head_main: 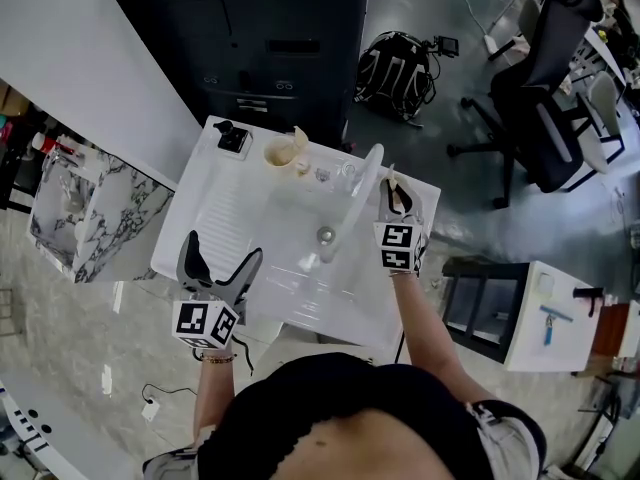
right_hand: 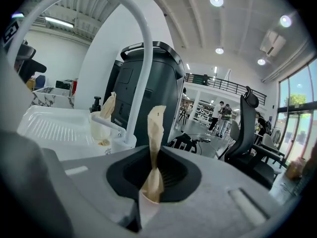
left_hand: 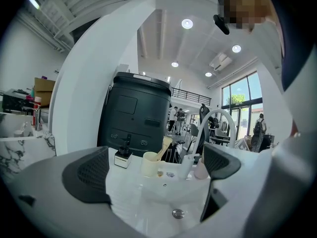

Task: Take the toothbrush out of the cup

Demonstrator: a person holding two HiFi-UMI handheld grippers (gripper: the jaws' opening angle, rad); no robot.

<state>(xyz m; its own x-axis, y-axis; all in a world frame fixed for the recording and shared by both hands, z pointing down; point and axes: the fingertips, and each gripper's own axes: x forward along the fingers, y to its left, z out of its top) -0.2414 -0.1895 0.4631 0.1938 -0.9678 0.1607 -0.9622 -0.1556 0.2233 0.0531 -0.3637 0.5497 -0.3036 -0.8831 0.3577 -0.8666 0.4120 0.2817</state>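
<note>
Within right claw [right_hand: 154,175]: toothbrush [right_hand: 156,133] pinched upright, base in cup [right_hand: 145,211]; left claw [left_hand: 158,168] open.

Hidden: toothbrush [right_hand: 156,128] foot (inside the cup [right_hand: 145,209])

Looks like a big open-plan office or lab hall, not anyone's actual bathroom. The white sink unit [head_main: 225,218] in the middle of the head view just stands out on a bare grey floor [head_main: 450,128]. There are office chairs [head_main: 555,98] at upper right, a backpack [head_main: 395,73] lying at top centre and a dark cabinet [head_main: 270,38] right behind the sink. The gripper views show a high ceiling with round spotlights [left_hand: 186,24], tall windows [left_hand: 240,100] on the right, a railed upper gallery [right_hand: 218,83] and people [right_hand: 221,114] standing about in the background.
</note>
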